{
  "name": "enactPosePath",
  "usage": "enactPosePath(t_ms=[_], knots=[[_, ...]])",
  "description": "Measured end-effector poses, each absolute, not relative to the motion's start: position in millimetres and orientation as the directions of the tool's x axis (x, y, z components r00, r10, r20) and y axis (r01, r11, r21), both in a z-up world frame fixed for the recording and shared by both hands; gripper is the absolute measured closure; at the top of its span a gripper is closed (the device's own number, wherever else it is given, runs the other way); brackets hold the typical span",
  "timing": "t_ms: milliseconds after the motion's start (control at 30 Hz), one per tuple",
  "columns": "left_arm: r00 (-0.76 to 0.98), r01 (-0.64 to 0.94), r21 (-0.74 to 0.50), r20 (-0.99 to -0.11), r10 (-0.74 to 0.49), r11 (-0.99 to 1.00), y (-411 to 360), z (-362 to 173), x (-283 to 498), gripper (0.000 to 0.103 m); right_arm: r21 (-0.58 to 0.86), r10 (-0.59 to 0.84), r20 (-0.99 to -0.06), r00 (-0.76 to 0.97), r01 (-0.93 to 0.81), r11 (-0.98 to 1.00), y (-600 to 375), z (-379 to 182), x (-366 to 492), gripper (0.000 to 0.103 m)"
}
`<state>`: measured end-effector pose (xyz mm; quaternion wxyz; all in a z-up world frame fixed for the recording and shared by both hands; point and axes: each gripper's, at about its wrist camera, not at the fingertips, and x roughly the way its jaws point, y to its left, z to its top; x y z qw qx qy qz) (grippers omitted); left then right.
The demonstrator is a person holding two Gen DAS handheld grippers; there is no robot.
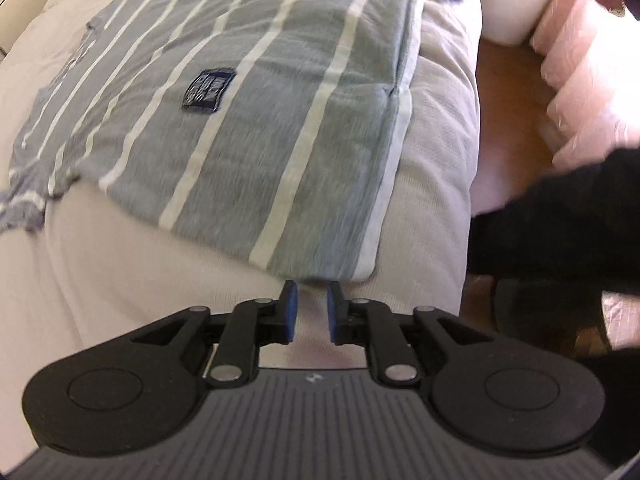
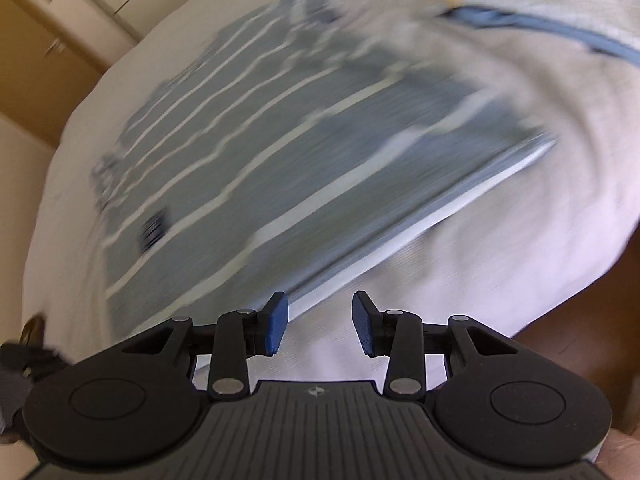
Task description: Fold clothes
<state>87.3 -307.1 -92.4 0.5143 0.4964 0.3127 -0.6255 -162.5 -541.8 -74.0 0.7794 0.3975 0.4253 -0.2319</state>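
Note:
A grey shirt with white stripes (image 1: 248,112) lies flat on a cream cloth-covered surface (image 1: 120,280), with a dark blue patch (image 1: 208,89) on it. My left gripper (image 1: 311,312) is open and empty, just short of the shirt's near hem. In the right wrist view the same shirt (image 2: 280,152) is blurred by motion. My right gripper (image 2: 319,322) is open and empty, hovering at the shirt's near folded edge.
A gloved hand and dark sleeve (image 1: 580,184) are at the right of the left view, beside the surface's edge and wood floor (image 1: 512,120). A blue strap (image 2: 560,30) lies on pale fabric at the far right. Cabinets (image 2: 60,32) stand behind.

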Motion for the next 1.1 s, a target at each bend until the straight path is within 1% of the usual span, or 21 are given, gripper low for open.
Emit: enactPosePath(t_ms=[67, 100, 133, 167, 200, 267, 400, 500, 533, 567, 600, 667, 800, 867, 1000, 1100], knots=[[0.018, 0.947, 0.134, -0.929, -0.369, -0.29, -296.1, -95.1, 89.7, 0.087, 0.428, 0.0, -0.846, 0.533, 0.68, 0.595, -511.6, -74.1, -145.8, 0.062], [0.034, 0.933, 0.169, -0.919, -0.392, -0.316, -290.6, -96.4, 87.6, 0.081, 0.424, 0.005, -0.848, 0.529, 0.673, 0.606, -499.5, -73.5, -140.2, 0.062], [0.076, 0.898, 0.25, -0.899, -0.431, -0.363, -284.1, -99.1, 81.8, 0.078, 0.419, 0.01, -0.851, 0.525, 0.667, 0.617, -487.6, -72.9, -134.7, 0.061], [0.123, 0.844, 0.345, -0.869, -0.478, -0.41, -277.2, -102.2, 74.7, 0.078, 0.414, 0.015, -0.853, 0.522, 0.66, 0.627, -475.7, -72.3, -129.3, 0.06], [0.139, 0.788, 0.414, -0.84, -0.524, -0.455, -270.8, -105.7, 69.0, 0.077, 0.409, 0.019, -0.855, 0.518, 0.653, 0.638, -463.9, -71.7, -123.9, 0.058], [0.146, 0.689, 0.509, -0.795, -0.589, -0.515, -262.9, -115.5, 61.2, 0.076, 0.399, 0.028, -0.86, 0.51, 0.638, 0.659, -440.2, -70.5, -113.0, 0.058], [0.113, 0.514, 0.633, -0.719, -0.686, -0.579, -257.9, -135.7, 51.0, 0.076, 0.385, 0.006, -0.867, 0.498, 0.664, 0.641, -420.0, -65.0, -111.3, 0.057], [0.03, 0.451, 0.682, -0.656, -0.754, -0.576, -255.1, -135.3, 46.2, 0.076, 0.367, -0.016, -0.873, 0.487, 0.678, 0.637, -420.7, -64.4, -113.4, 0.057], [-0.013, 0.45, 0.679, -0.644, -0.765, -0.58, -253.8, -131.5, 45.2, 0.084, 0.362, -0.021, -0.875, 0.484, 0.68, 0.637, -421.7, -65.2, -113.4, 0.056], [-0.054, 0.461, 0.667, -0.637, -0.769, -0.585, -253.7, -128.7, 43.8, 0.095, 0.357, -0.026, -0.876, 0.482, 0.682, 0.638, -422.8, -66.1, -113.4, 0.056], [-0.085, 0.482, 0.651, -0.632, -0.77, -0.587, -253.2, -123.7, 43.1, 0.102, 0.351, -0.03, -0.877, 0.479, 0.684, 0.639, -423.8, -66.9, -113.4, 0.056], [-0.129, 0.531, 0.609, -0.628, -0.767, -0.588, -252.2, -112.1, 44.1, 0.102, 0.341, -0.04, -0.88, 0.474, 0.688, 0.64, -425.8, -68.6, -113.3, 0.056], [-0.167, 0.62, 0.516, -0.65, -0.741, -0.592, -251.8, -94.2, 52.9, 0.103, 0.321, -0.06, -0.884, 0.463, 0.696, 0.642, -429.9, -72.0, -113.2, 0.053], [-0.19, 0.604, 0.501, -0.665, -0.722, -0.62, -247.1, -92.8, 56.4, 0.103, 0.31, -0.07, -0.886, 0.458, 0.7, 0.643, -432.0, -73.7, -113.2, 0.053], [-0.206, 0.553, 0.46, -0.732, -0.65, -0.694, -238.3, -103.5, 63.2, 0.103, 0.297, -0.089, -0.889, 0.448, 0.715, 0.632, -437.9, -76.7, -114.7, 0.053], [-0.21, 0.551, 0.422, -0.765, -0.608, -0.72, -237.0, -103.9, 61.3, 0.102, 0.295, -0.098, -0.889, 0.448, 0.722, 0.625, -444.9, -71.6, -116.2, 0.053]])
